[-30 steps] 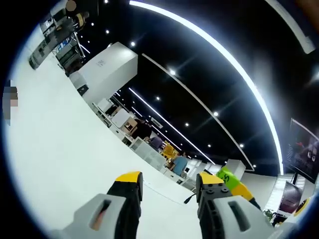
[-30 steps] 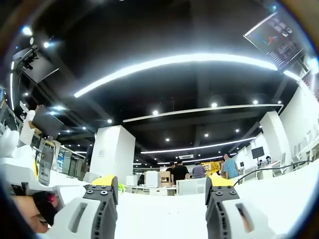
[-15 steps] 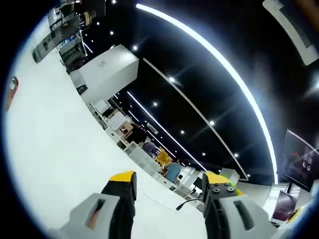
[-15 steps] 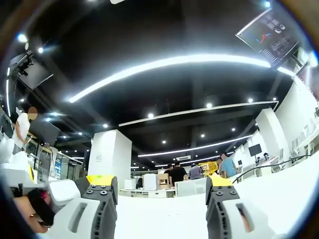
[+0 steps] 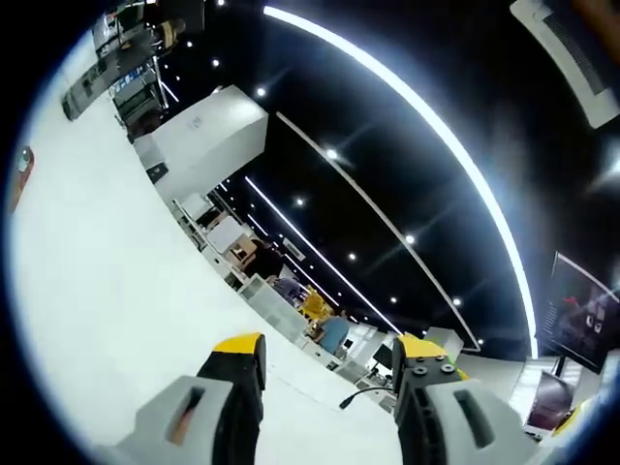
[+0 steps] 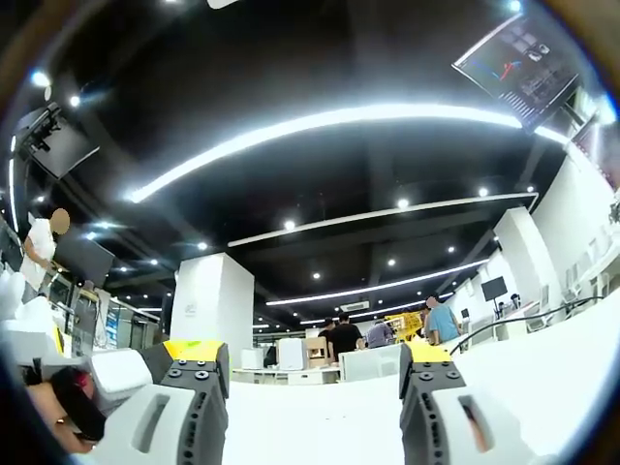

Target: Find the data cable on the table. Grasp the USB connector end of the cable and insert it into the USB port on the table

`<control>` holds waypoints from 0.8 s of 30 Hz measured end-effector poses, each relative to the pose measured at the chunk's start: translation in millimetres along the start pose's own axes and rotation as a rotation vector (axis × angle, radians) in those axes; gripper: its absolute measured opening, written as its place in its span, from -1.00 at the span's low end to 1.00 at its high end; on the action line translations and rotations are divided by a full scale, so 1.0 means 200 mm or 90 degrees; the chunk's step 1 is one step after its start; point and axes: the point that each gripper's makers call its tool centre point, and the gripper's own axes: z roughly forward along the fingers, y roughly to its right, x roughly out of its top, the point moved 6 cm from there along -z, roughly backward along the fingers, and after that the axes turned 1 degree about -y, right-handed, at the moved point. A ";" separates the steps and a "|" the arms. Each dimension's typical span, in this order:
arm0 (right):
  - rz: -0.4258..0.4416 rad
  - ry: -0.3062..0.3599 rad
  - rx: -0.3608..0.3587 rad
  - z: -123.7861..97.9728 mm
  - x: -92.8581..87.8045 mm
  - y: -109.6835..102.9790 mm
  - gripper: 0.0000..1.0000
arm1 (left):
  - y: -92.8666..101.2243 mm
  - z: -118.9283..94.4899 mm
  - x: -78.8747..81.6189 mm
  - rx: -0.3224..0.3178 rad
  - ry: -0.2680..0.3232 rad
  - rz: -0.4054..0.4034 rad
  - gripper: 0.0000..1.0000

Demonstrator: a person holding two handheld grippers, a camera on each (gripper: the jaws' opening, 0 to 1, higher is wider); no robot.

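While both views tilt steeply up toward a dark ceiling, the left gripper (image 5: 329, 349) rises from six o'clock of the left gripper view with its two yellow-tipped jaws spread wide and nothing held between them. Just beyond the jaws, toward five o'clock and close to the right-hand jaw, a thin dark data cable (image 5: 356, 396) lies on the white table (image 5: 97, 291); its near end looks slightly thicker, but it is too small to tell which connector it is. The table slopes away toward nine o'clock, and a white pillar (image 5: 205, 136) stands past it at eleven o'clock. The right gripper (image 6: 310, 354) likewise stands at six o'clock of the right gripper view, jaws apart and empty, over the same white table (image 6: 329, 426). Toward three o'clock a thin dark line (image 6: 523, 315) arcs along the table's far edge, possibly the cable. At eight o'clock a person's hand (image 6: 58, 412) shows. Several people (image 6: 349, 334) stand far off at the centre, under long curved light strips (image 6: 329, 121).
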 end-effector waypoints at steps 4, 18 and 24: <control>0.005 0.002 -0.005 0.00 0.00 0.01 0.42 | 0.01 0.01 0.00 -0.004 -0.001 0.002 0.05; 0.020 0.001 -0.014 -0.01 0.00 0.04 0.40 | 0.03 0.00 -0.02 -0.015 -0.007 0.004 0.03; 0.029 0.000 -0.020 -0.02 0.01 0.05 0.39 | 0.04 -0.01 -0.02 -0.019 -0.007 0.000 0.01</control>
